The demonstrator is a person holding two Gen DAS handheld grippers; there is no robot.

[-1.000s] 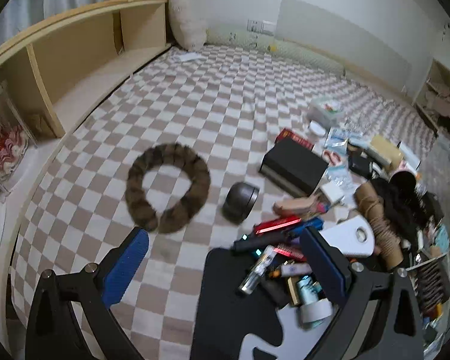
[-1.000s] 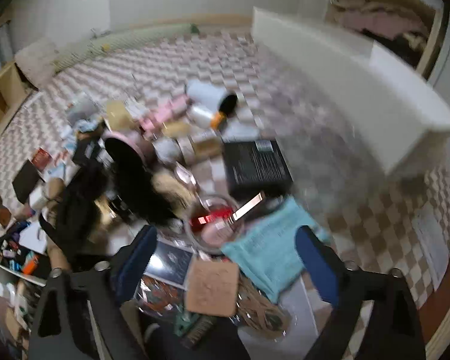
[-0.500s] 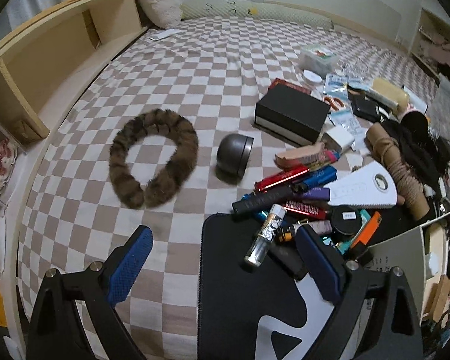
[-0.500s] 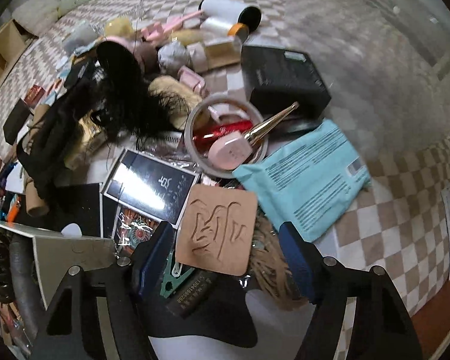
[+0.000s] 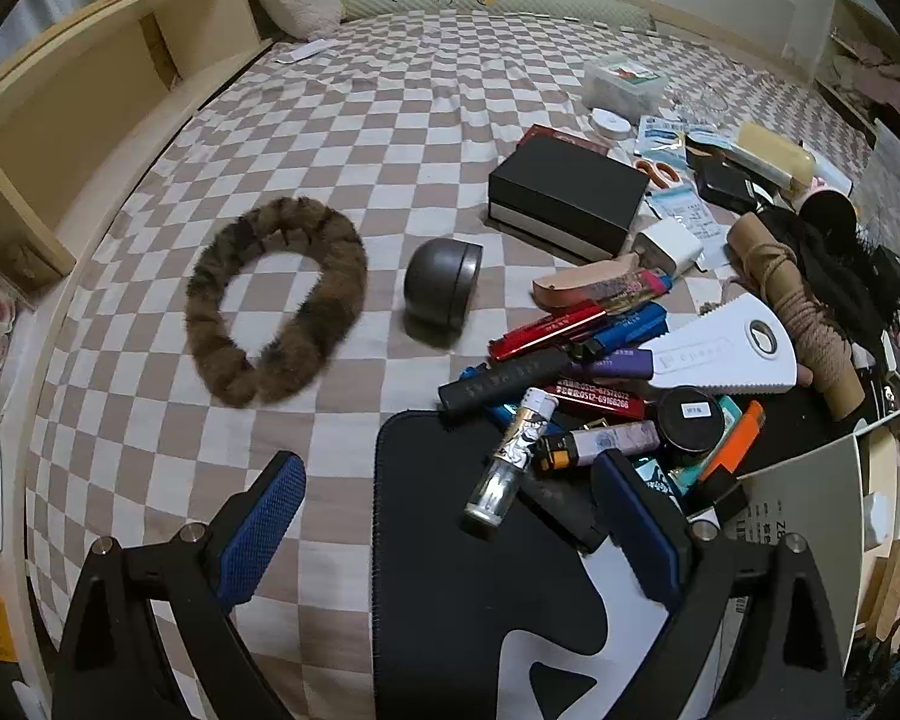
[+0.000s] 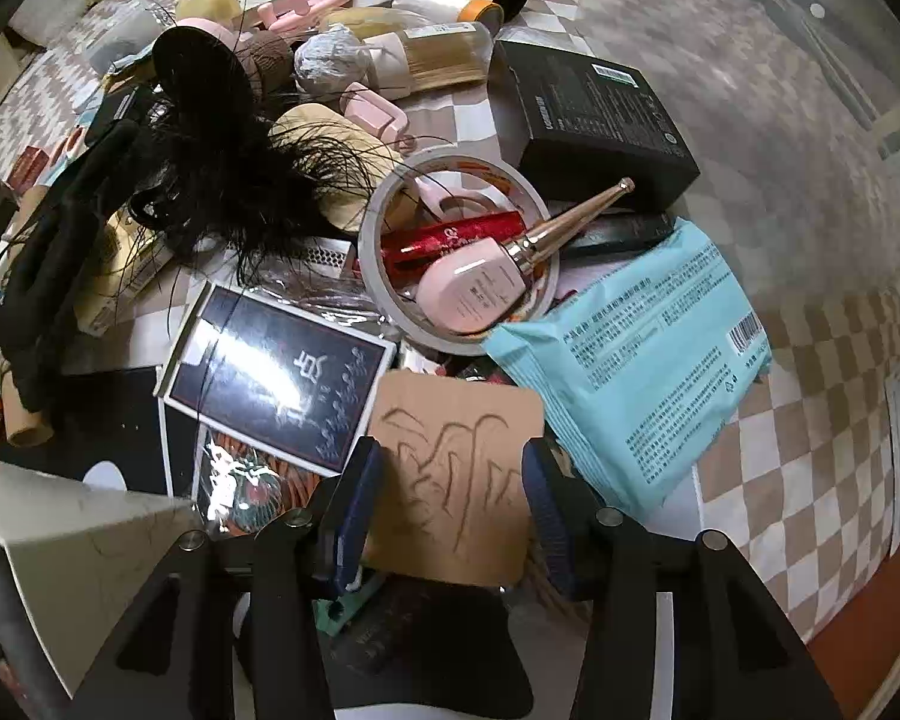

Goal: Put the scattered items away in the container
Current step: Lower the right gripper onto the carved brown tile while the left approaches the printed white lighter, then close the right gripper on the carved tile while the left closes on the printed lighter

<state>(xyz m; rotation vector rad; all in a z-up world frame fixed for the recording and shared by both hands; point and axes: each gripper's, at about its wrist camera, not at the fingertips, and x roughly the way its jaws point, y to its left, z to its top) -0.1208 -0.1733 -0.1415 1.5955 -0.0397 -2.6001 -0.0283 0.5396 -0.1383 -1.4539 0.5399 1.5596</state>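
My right gripper (image 6: 453,510) is closed in on a tan leather square (image 6: 456,468) with a carved pattern; its blue pads touch the square's two side edges. The square lies on top of a heap with a teal packet (image 6: 630,372), a tape ring (image 6: 456,252) holding a pink bottle, and a glossy black card (image 6: 282,378). A pale grey container wall (image 6: 60,540) shows at lower left. My left gripper (image 5: 450,516) hangs open and empty over a black mat (image 5: 450,570), close to a small vial (image 5: 510,462) and a pile of lighters (image 5: 576,354).
On the checked bedspread lie a brown fur ring (image 5: 276,300), a dark round tin (image 5: 441,288), a black box (image 5: 564,198) and a white scraper (image 5: 720,354). A wooden shelf unit (image 5: 90,90) runs along the left. Black feathers (image 6: 240,168) and another black box (image 6: 594,120) crowd the right heap.
My right gripper dropped toward the heap and its fingers narrowed onto the tan leather square. The left gripper tilted down and moved nearer the mat, still open.
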